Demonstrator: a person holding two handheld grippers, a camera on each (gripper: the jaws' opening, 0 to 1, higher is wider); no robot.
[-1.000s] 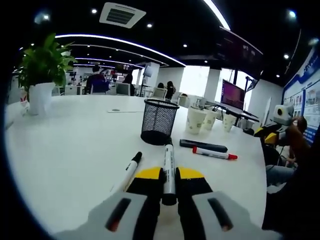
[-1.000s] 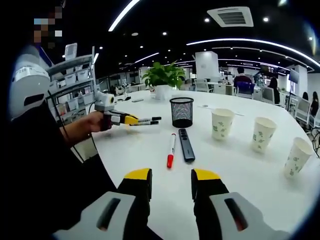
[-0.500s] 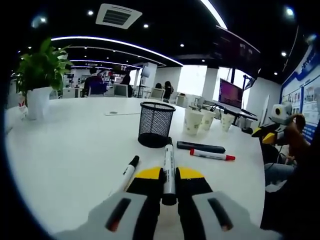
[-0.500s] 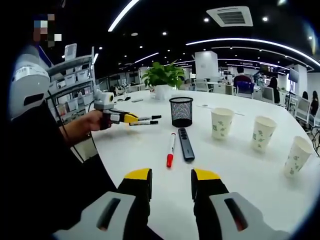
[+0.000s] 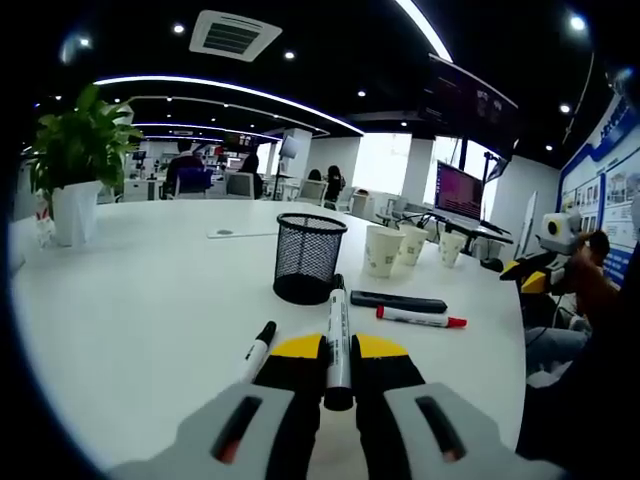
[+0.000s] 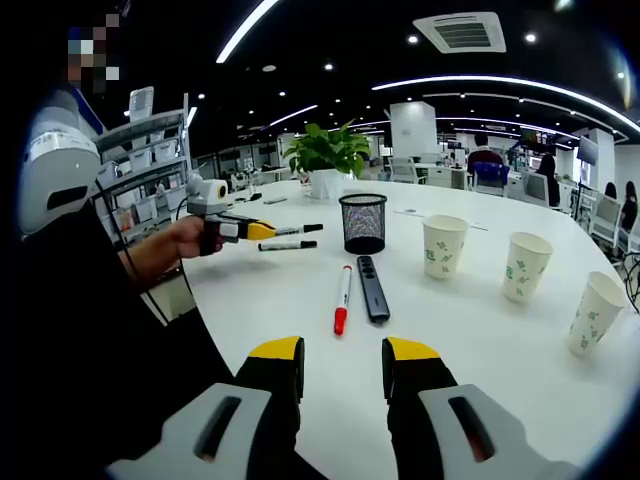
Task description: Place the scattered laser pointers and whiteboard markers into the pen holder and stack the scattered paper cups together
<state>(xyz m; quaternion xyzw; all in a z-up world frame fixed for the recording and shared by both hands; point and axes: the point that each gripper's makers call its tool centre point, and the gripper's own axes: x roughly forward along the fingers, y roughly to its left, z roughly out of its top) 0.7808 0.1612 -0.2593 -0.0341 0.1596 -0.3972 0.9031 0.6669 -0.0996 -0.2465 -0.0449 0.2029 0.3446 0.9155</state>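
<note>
My left gripper [image 5: 338, 352] is shut on a white whiteboard marker [image 5: 337, 335] with a black cap, held above the table and pointing toward the black mesh pen holder [image 5: 308, 256]. In the right gripper view the left gripper [image 6: 255, 231] holds that marker [image 6: 298, 230] left of the pen holder [image 6: 363, 223]. A second black-capped marker [image 5: 258, 350] lies on the table beneath it. A black laser pointer [image 6: 372, 288] and a red-capped marker [image 6: 342, 298] lie side by side before the holder. Three paper cups [image 6: 444, 247] [image 6: 526, 267] [image 6: 594, 314] stand apart. My right gripper [image 6: 342, 365] hangs open, holding nothing.
The white table [image 6: 480, 340] curves away on the right. A potted plant [image 6: 325, 160] stands behind the pen holder, and a sheet of paper [image 5: 245, 232] lies further back. The person's dark sleeve [image 6: 110, 300] is along the left edge. Office desks and chairs are behind.
My left gripper has lifted the held marker a little off the table, away from the marker lying there. The right gripper has stayed still.
</note>
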